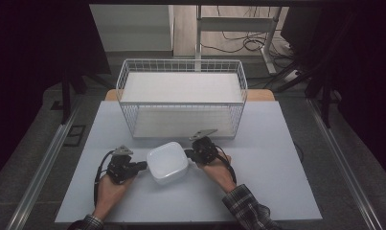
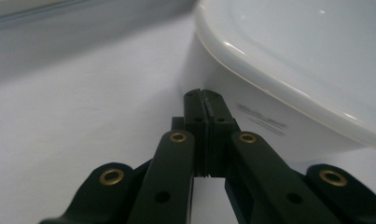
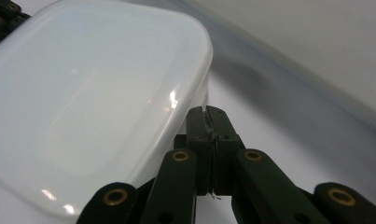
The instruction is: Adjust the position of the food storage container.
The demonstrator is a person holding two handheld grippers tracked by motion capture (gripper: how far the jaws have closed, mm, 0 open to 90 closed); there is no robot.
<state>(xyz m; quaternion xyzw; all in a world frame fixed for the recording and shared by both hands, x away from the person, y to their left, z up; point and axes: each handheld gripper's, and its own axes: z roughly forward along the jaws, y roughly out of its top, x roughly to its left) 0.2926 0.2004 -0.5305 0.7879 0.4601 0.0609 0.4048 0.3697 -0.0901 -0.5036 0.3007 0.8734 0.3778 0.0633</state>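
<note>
A white lidded plastic container (image 1: 167, 162) with rounded corners sits on the pale table between my two grippers. My left gripper (image 1: 143, 165) is at its left side, jaws shut with nothing between them, tips against or just short of the container wall (image 2: 251, 112). In the left gripper view the tips (image 2: 203, 94) meet under the lid's rim. My right gripper (image 1: 187, 154) is at the container's right side, also shut and empty. In the right gripper view its tips (image 3: 208, 112) sit beside the lid (image 3: 83, 107), just under the rim.
A white wire basket (image 1: 181, 96) with a white floor stands behind the container, its front wall close to the right gripper. The table's near edge (image 1: 181, 222) lies just behind the forearms. Bare tabletop (image 1: 277, 167) extends to the right and left.
</note>
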